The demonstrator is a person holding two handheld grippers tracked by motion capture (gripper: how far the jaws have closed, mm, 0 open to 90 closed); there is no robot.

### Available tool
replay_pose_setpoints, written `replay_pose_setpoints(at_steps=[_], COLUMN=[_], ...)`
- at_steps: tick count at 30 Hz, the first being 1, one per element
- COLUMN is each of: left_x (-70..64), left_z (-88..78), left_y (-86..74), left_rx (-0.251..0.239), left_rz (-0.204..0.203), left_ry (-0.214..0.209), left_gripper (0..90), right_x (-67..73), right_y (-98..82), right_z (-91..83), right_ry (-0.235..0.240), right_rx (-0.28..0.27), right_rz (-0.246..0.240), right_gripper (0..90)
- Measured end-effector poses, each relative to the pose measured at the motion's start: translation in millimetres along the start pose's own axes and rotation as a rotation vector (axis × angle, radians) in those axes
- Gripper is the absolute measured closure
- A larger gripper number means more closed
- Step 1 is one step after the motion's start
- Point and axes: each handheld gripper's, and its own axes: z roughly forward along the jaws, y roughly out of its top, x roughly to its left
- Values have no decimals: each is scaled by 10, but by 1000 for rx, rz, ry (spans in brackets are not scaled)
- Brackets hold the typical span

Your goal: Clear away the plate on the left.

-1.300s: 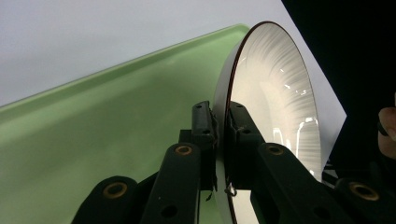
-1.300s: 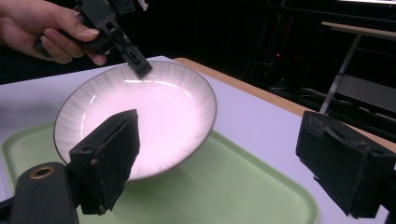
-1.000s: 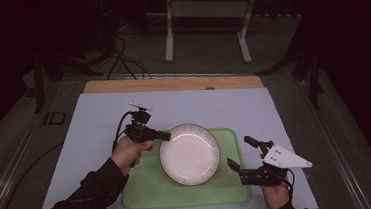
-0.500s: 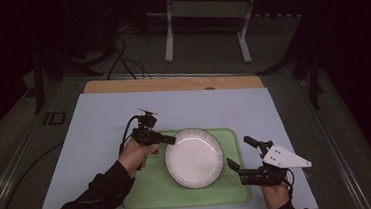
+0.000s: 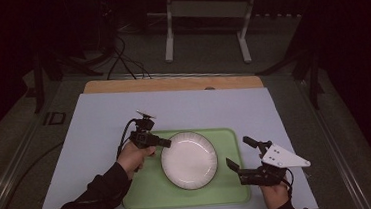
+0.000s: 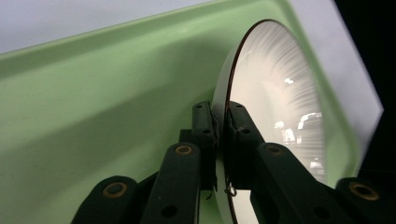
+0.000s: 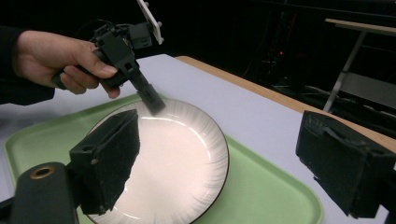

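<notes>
We read no writing anywhere. Our left claw (image 5: 165, 143) pinches the white plate's (image 5: 189, 160) rim inside the green tray (image 5: 230, 191); our right claw (image 5: 241, 153) gapes empty beside the tray on the desk (image 5: 94, 121).

a lab or test workspace: dark room, a white-covered table (image 5: 100, 126) with a wooden edge, loose cables (image 5: 120, 59) on a carpeted floor (image 5: 210, 57), and a metal stand (image 5: 206, 12) behind the table.
</notes>
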Motion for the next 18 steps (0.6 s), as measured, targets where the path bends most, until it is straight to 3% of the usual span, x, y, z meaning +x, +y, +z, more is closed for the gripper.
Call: replay_pose_setpoints(at_steps=[3, 5, 13, 18], left_x=[33, 27, 89, 109], left_z=[15, 31, 57, 79], left_y=[-5, -11, -45, -82], left_rx=[10, 18, 20, 23], left_rz=[-8, 3, -28, -20], left_ry=[2, 26, 20, 43], left_gripper=[842, 846, 846, 850], right_x=[0, -2, -6, -13], right_y=[-1, -2, -6, -12], right_z=[5, 6, 10, 19], right_ry=[2, 3, 5, 8], right_rx=[0, 2, 5, 10], right_rz=[-1, 2, 4, 9], right_gripper=[134, 134, 134, 134])
